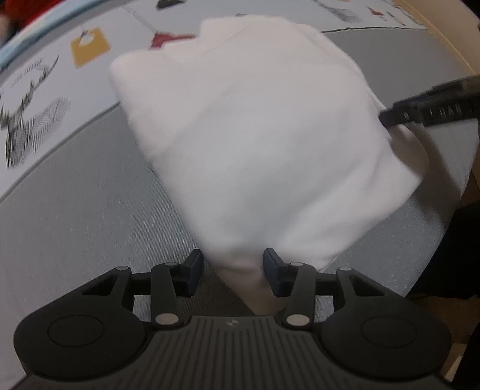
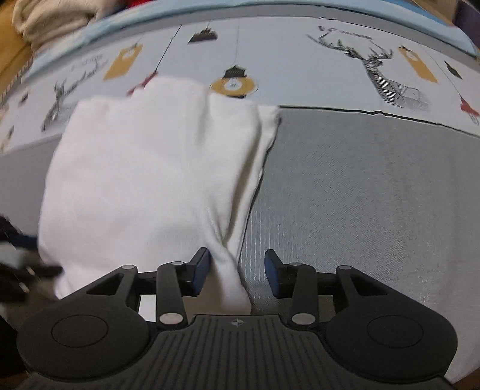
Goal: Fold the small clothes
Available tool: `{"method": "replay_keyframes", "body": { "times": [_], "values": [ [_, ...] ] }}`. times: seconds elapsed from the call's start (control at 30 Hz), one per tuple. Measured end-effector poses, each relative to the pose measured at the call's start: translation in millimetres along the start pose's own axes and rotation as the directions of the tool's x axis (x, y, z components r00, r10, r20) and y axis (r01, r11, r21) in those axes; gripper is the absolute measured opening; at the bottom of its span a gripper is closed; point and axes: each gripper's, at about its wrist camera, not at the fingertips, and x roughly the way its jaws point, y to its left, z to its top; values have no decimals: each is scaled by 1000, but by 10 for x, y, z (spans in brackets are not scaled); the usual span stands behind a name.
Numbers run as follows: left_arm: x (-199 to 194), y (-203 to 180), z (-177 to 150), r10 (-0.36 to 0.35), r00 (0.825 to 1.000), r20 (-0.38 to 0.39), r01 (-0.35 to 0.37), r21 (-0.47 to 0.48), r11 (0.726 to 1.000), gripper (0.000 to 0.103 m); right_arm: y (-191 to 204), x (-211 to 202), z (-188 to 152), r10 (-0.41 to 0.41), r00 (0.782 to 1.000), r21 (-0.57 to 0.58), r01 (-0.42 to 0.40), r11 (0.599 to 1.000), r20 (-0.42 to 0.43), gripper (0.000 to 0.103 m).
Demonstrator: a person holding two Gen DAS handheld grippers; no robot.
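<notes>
Left wrist view: the left tongs (image 1: 233, 271) sit at 6 o'clock with the jaws partly apart; a bunched corner of the white garment (image 1: 255, 135) runs down between the two pads (image 1: 195, 270), touching the right one, though whether it is pinched cannot be told. From that corner the garment spreads toward 12 o'clock, blurred, lying over the grey cloth (image 1: 90, 216) that covers the counter. At 3 o'clock the right tongs (image 1: 390, 117) meet the garment's far edge; their opening cannot be judged from here. Beyond, from 9 to 12 o'clock, lies a printed cloth (image 1: 45, 99) showing a deer, a yellow tag and a red shape. Right wrist view: the right tongs (image 2: 237, 270) stand at 6 o'clock with the jaws partly apart; a twisted corner of the white garment (image 2: 150, 168) hangs between them, resting against the left pad (image 2: 201, 268) and clear of the right one. The garment fans out toward 11 o'clock in soft folds. At 9 o'clock a dark blurred shape, the left tongs (image 2: 18, 270), touches the garment's edge. Grey cloth (image 2: 360, 195) fills 3 o'clock. Farther off, the printed cloth (image 2: 300, 66) carries deer, lamps and yellow tags; a beige bundle of fabric (image 2: 54, 18) lies at 11 o'clock.
</notes>
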Motion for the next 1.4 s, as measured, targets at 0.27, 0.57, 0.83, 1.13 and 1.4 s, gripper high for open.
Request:
{"method": "replay_keyframes", "body": {
  "times": [0.27, 0.57, 0.83, 1.13, 1.4],
  "values": [
    [-273, 251, 130, -18, 992, 121, 33, -118, 993, 53, -98, -133, 254, 58, 982, 131, -82, 988, 179, 42],
    [-380, 509, 239, -12, 979, 205, 64, -249, 966, 67, -5, 188, 420, 31, 992, 199, -56, 978, 126, 45],
    [18, 1065, 247, -143, 957, 252, 267, -574, 774, 69, -20, 301, 434, 29, 991, 229, -59, 972, 132, 45],
    [166, 998, 387, -172, 945, 279, 306, -562, 768, 42, 21, 317, 460, 75, 984, 223, -110, 969, 161, 18],
    [-381, 1059, 498, -2, 915, 404, 204, -457, 865, 30, 310, 191, 639, 104, 937, 196, -177, 964, 335, 14]
  ]
}}
